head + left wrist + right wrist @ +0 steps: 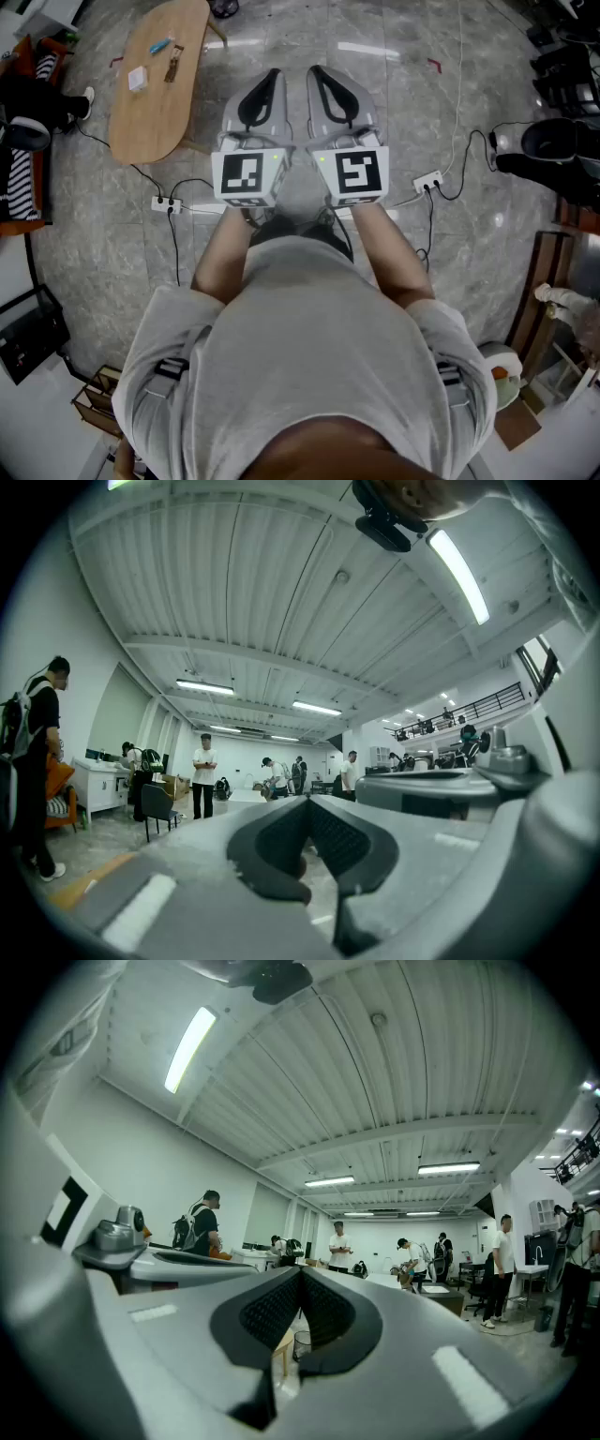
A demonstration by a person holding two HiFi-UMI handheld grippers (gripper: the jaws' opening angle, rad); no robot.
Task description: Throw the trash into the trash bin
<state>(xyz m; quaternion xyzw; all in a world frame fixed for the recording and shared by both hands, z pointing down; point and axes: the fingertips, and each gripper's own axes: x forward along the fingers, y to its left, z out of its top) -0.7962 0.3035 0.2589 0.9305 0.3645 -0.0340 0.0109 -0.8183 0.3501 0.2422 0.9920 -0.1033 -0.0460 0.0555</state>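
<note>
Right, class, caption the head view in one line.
Left gripper and right gripper side by side, jaws shut, near a wooden table.

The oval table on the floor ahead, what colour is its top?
The table is light wood brown; the head view shows it best.

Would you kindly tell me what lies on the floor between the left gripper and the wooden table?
Nothing: in the head view, only bare grey floor separates the left gripper from the wooden table to its left.

White scrap [138, 79], blue piece [161, 45] and brown piece [173, 64] on oval wooden table [150, 122]; dark bin [302, 1343] upright beside it
</note>
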